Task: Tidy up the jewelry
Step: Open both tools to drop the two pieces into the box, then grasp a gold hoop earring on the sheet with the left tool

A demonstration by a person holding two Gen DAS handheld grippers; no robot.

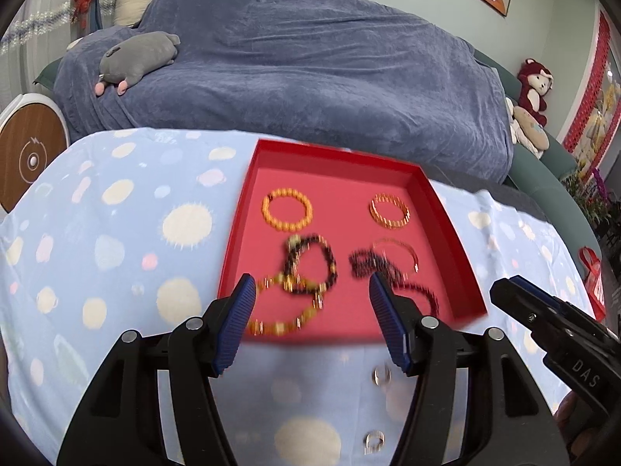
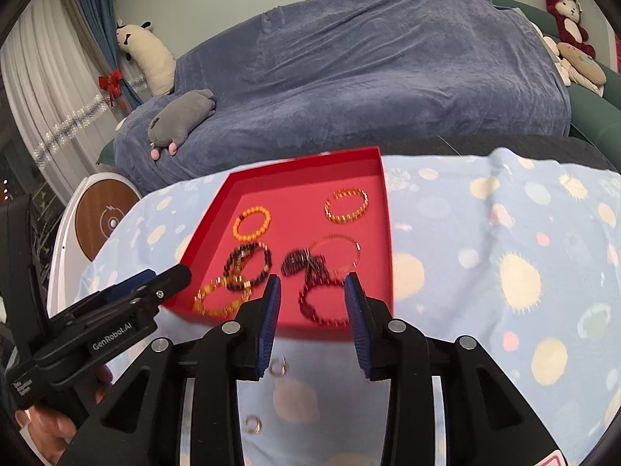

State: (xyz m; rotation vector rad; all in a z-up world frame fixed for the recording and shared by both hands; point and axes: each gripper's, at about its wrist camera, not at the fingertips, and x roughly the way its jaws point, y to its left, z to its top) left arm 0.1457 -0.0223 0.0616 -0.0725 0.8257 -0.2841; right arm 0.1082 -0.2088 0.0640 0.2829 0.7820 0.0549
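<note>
Hovering left tongs point(image 1: 310, 291) and right tongs point(image 2: 312, 291), both spread wide and empty, bracelets point(image 1: 308, 268) in red tray point(image 1: 337, 157) just beyond

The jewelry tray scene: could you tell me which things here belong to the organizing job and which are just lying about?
Part of the job:
red tray
orange bead bracelet
gold link bracelet
dark bead bracelets
silver rings on the cloth outside the tray
left gripper and right gripper, both open

Just lying about:
grey plush
red monkey plush
blue blanket
</note>
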